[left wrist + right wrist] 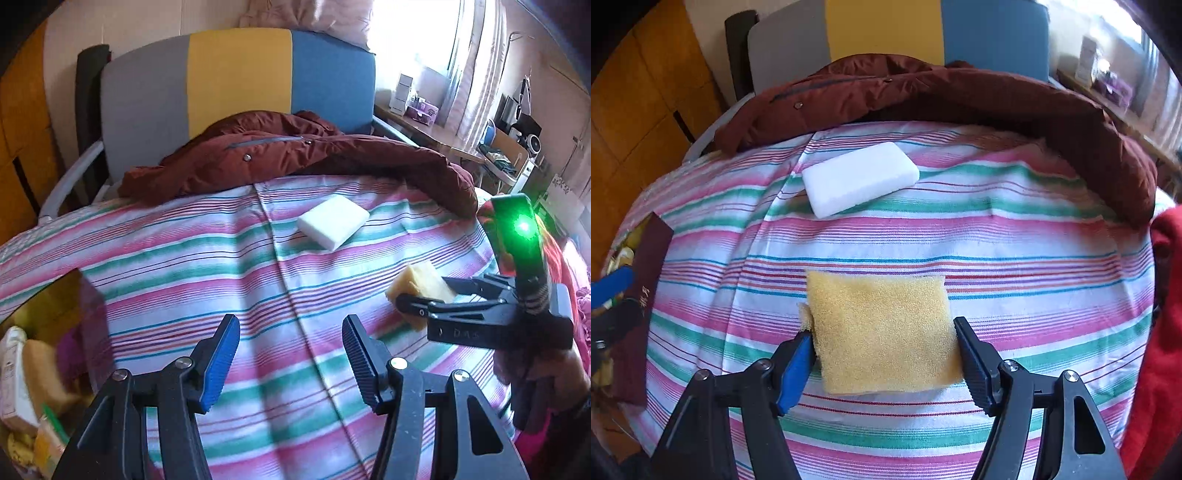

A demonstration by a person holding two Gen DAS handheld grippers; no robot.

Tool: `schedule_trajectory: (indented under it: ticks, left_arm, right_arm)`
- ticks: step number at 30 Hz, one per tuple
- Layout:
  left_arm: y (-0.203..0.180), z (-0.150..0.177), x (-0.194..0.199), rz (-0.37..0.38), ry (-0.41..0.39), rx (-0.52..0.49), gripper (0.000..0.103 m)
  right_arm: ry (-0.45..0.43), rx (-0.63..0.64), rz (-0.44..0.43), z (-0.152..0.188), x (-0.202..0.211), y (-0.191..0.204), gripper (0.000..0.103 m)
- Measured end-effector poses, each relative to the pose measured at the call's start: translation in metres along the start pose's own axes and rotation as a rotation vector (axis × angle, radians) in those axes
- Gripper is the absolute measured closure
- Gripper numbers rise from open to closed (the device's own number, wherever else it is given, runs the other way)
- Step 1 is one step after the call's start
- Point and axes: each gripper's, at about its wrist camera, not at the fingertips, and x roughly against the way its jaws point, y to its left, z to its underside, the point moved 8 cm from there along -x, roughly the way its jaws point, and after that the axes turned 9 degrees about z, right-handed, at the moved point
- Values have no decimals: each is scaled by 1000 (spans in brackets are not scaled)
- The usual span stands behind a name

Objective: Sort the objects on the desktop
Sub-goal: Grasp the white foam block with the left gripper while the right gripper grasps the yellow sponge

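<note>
My right gripper (884,339) is shut on a yellow sponge (882,332), with a pad pressed against each side. The left wrist view shows that same right gripper (424,291) with the yellow sponge (421,284) carried just over the striped sheet (221,280) at the right. A white foam block (332,221) lies flat on the sheet farther back, and the right wrist view has the white block (858,177) beyond the sponge. My left gripper (291,354) is open over bare sheet, nothing between its fingers.
A dark red box (48,310) at the left edge holds a bottle, a sponge and other small items. A brown jacket (295,155) lies across the back of the bed. A red cloth (1160,314) is at the right. A grey, yellow and blue panel (236,74) stands behind.
</note>
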Motion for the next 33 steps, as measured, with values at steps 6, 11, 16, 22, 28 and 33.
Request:
schedule_trajectory:
  ticks: [6, 11, 16, 22, 28, 33]
  left_arm:
    - [-3, -8, -27, 3, 34, -6, 44]
    - [-6, -17, -46, 9, 62, -52, 44]
    - [-14, -37, -64, 11, 68, -142, 36]
    - [-30, -67, -82, 43, 72, -249, 26]
    - [-39, -85, -115, 30, 114, -364, 24]
    - [-41, -87, -142, -8, 175, -468, 22]
  right_arm:
    - [6, -52, -46, -2, 0, -2, 29]
    - [3, -68, -69, -2, 0, 0, 16]
    - [-7, -56, -76, -5, 2, 4, 14]
    - [-27, 0, -50, -6, 7, 8, 15]
    - [-22, 5, -38, -7, 6, 4, 16]
    - [-55, -5, -48, -10, 13, 0, 16]
